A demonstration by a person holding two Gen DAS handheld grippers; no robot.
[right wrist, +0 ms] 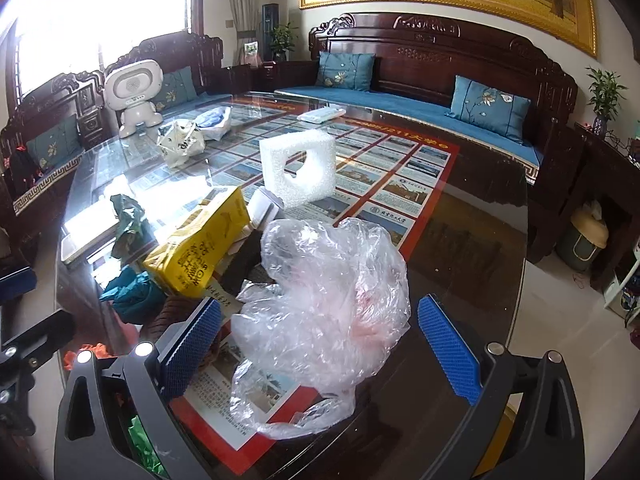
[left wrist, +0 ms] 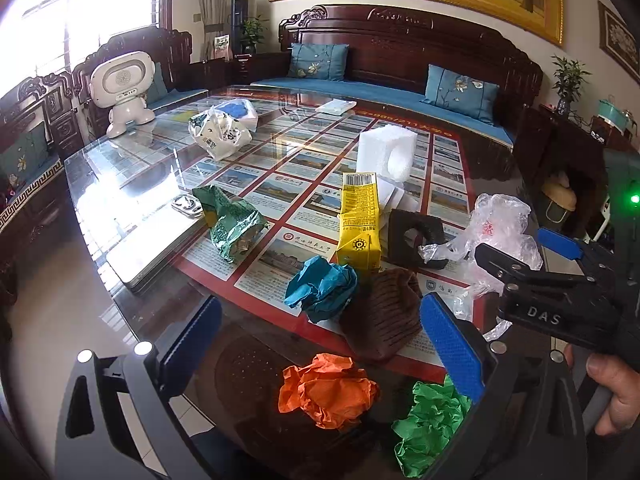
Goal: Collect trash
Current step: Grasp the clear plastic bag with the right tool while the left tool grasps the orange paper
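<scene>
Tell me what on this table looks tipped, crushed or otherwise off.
The yellow carton leans over, dented at its top. Around it lie crumpled paper balls, orange, green and teal, plus a crushed green wrapper. A clear plastic bag sits bunched between the right tongs.

My left claw (left wrist: 320,344) has black moulded arms with teardrop-shaped cutouts, and each finger carries a blue pad (left wrist: 452,348) with a fine dimpled grid. I see round silver screw heads on the shoulders of the frame. My right claw (right wrist: 320,348) is the same build: black frame, blue textured pads (right wrist: 450,350), silver screws. From the left wrist view its black body shows raised letters "DAS", and my right hand (left wrist: 612,396) shows bare skin and a thumbnail.
</scene>
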